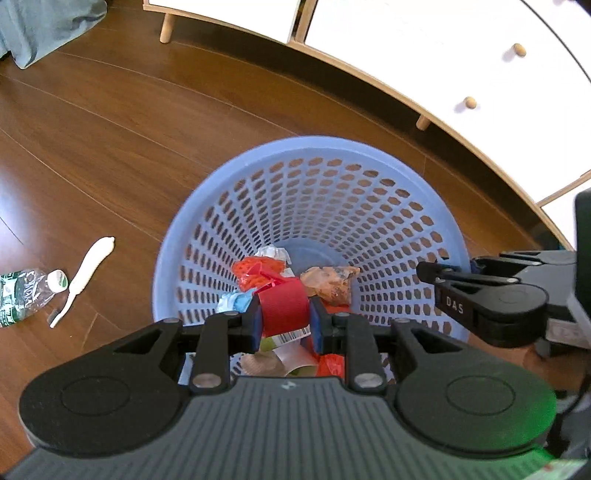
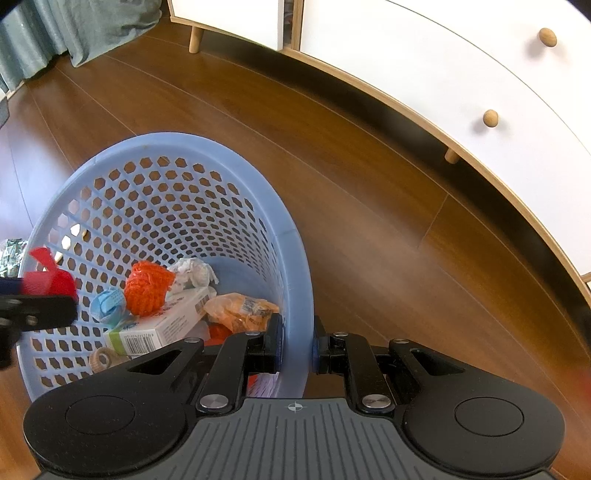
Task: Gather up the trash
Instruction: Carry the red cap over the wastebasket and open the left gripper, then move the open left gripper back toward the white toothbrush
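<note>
The left hand-held gripper [image 1: 284,319] hangs over the mouth of the round light-blue perforated plastic basket [image 1: 332,155], its blue pads pinched narrowly on a crumpled piece of red ribbed trash [image 1: 283,308] at lower centre of the left wrist view. Below it in the basket sits a heap: an orange foam fruit net [image 2: 147,286], a crumpled white tissue [image 2: 194,273], a light-blue wad, perhaps a face mask though it is too scrunched to be sure [image 2: 108,305], a white and green cardboard box with a barcode [image 2: 159,328] and a crinkled orange plastic wrapper [image 2: 240,308]. Over in the right wrist view, the right hand-held gripper [image 2: 295,347] is clamped on the basket's rim at lower centre, one finger inside the wall, the other outside, jaws almost fully closed on the thin plastic. The same gripper shows at the right edge of the left view, on the basket's right rim. Out on the brown wooden floor [image 1: 110,129], at the left edge of the left view, a clear plastic water bottle with a white cap [image 1: 26,291] lies on its side, and just beside it a white toothbrush-like stick [image 1: 83,275]. A white cabinet with wooden knobs and legs [image 1: 443,55] curves across the upper right, and grey-green fabric [image 1: 44,29] sits in the upper left corner.
</note>
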`<state>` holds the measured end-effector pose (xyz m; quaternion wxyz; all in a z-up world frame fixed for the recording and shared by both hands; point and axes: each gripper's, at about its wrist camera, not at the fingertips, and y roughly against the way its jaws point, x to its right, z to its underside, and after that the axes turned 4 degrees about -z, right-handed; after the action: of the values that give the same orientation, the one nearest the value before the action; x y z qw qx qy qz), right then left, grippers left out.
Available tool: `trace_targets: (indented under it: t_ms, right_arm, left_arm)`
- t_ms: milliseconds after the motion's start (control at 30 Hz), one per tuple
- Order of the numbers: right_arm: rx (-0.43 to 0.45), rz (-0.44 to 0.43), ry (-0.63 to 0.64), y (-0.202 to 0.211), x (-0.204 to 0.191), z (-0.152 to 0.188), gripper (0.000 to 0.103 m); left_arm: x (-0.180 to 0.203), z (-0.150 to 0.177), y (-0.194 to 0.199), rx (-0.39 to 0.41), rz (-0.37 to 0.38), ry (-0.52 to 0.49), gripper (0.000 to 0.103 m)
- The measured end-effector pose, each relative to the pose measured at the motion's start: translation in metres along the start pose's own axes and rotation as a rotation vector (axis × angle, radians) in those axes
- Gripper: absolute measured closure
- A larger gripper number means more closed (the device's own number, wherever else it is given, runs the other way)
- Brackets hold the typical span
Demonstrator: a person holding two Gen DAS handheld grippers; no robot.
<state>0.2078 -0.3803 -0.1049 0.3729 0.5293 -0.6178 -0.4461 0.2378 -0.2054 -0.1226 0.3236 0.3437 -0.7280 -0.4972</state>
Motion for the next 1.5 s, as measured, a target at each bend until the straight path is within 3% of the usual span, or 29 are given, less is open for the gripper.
trace_targets:
  t_ms: [233,300,400,900,1167,1300,1500]
  right_arm:
    - [0.0,-0.006,-0.003,0.0,0.002,0.0,0.092]
    - [0.001,-0.007,-0.002,0.001,0.003,0.001,0.092]
    - [0.0,-0.006,-0.003,0.001,0.003,0.001,0.092]
    - [-0.001,-0.001,-0.001,0.004,-0.002,0.002,0.092]
    - [-0.001,0.0,-0.003,0.005,-0.001,0.001,0.092]
    - [0.0,0.002,-0.005,0.005,-0.002,0.0,0.092]
    - [0.0,0.007,-0.007,0.004,0.0,0.0,0.092]
  left_arm:
    - [0.013,-0.001,-0.011,0.012,0.001,-0.023,0.082]
    - [0.016,-0.001,-0.011,0.02,-0.004,-0.036,0.071]
    - [0.017,0.0,-0.012,0.02,-0.003,-0.047,0.066]
    - [0.0,-0.003,0.013,0.084,-0.01,-0.043,0.066]
    - [-0.042,-0.001,0.042,0.185,-0.065,0.001,0.064]
    - [-0.084,0.005,0.057,0.251,-0.165,0.049,0.062]
    - [-0.164,0.032,0.056,0.261,-0.28,0.207,0.06]
